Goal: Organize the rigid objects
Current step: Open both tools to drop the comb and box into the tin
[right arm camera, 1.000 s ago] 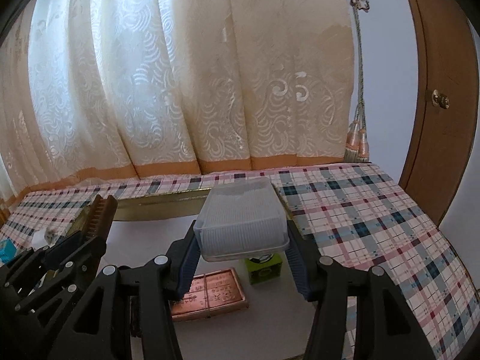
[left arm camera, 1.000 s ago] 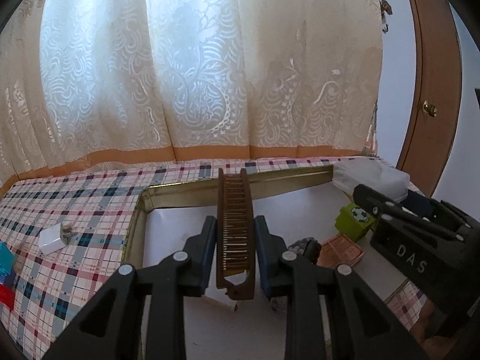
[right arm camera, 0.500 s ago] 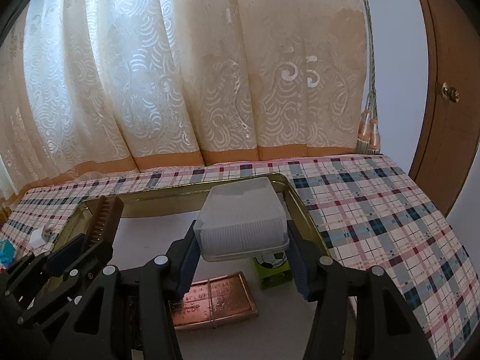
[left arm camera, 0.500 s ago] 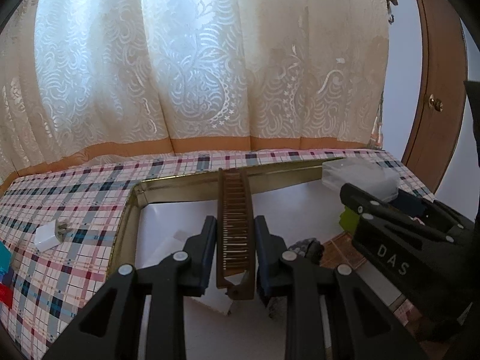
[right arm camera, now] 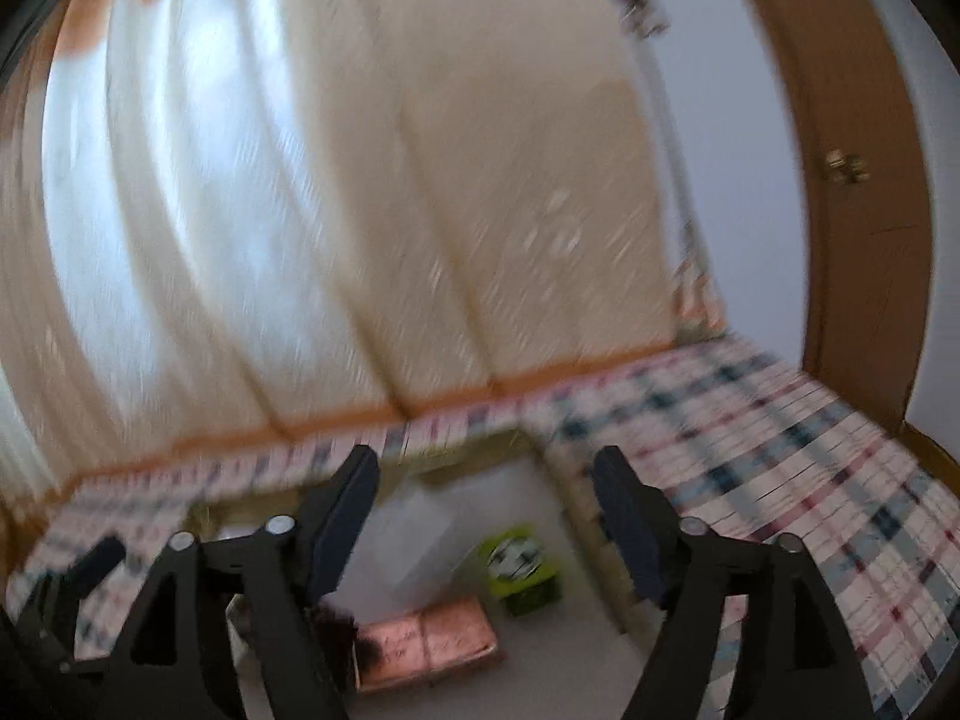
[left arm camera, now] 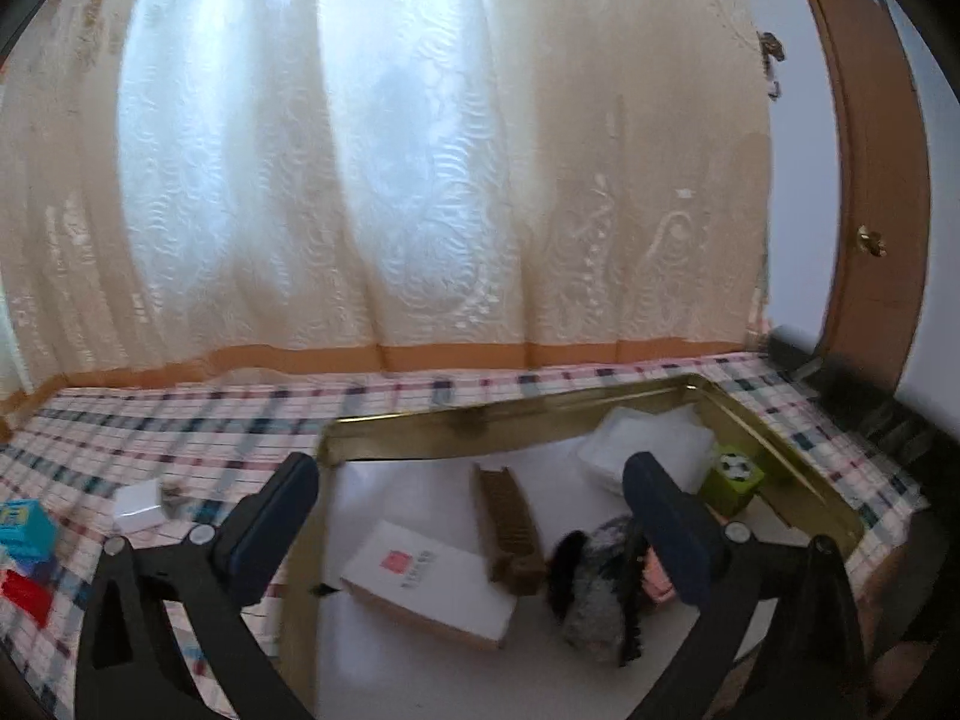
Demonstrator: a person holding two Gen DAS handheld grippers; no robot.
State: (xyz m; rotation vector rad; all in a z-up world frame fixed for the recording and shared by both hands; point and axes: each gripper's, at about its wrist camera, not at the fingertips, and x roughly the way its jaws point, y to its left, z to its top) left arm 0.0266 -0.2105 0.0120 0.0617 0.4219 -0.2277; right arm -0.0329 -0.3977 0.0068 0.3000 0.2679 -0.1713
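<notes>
The gold tray [left arm camera: 780,450] holds the comb [left arm camera: 507,525], clear box [left arm camera: 645,444], green cube [left arm camera: 735,474]; both tongs [left arm camera: 471,489] [right arm camera: 486,495] gape empty; right view blurred.

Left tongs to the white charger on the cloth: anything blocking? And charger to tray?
Nothing visible blocks either path. The left tongs are open and empty; the white charger lies alone on the plaid cloth, left of the gold tray. Only the tray's raised rim lies between them.

The left gripper [left arm camera: 471,507] and the right gripper [right arm camera: 486,516] both hang above the tray's near edge with jaws spread wide, holding nothing between their fingers.
</notes>
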